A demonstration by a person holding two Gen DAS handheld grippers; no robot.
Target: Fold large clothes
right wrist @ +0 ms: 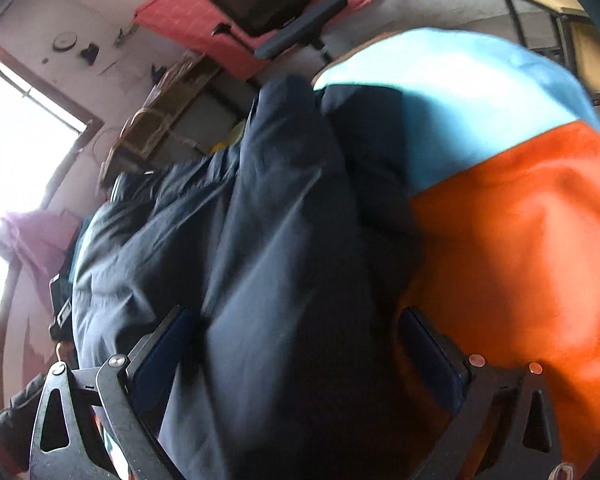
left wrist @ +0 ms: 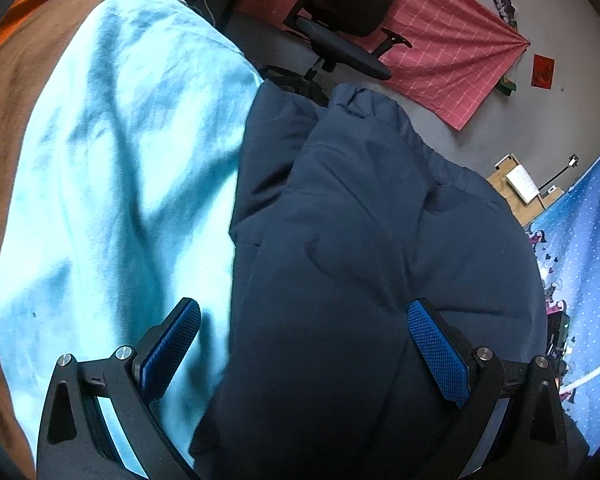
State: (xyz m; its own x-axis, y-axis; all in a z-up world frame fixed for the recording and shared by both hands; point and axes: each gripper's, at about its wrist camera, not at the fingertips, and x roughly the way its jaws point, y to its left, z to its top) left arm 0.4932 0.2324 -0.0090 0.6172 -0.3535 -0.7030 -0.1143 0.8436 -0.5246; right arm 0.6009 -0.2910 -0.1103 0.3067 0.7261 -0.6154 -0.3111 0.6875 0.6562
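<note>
From my left camera I see the big dark blue jacket (left wrist: 352,240) lying in puffy folds on a light blue sheet (left wrist: 112,168). My left claw (left wrist: 304,344) is spread wide, one pad (left wrist: 172,350) over the sheet and the other over the jacket. It holds nothing. A black chair (left wrist: 344,20) stands far behind.

From my right camera, which is a bit blurry, the jacket (right wrist: 268,240) fills the middle. An orange cloth (right wrist: 520,240) lies just beside it. My right claw (right wrist: 300,356) is wide too, with the jacket between its fingers, not pinched.
</note>
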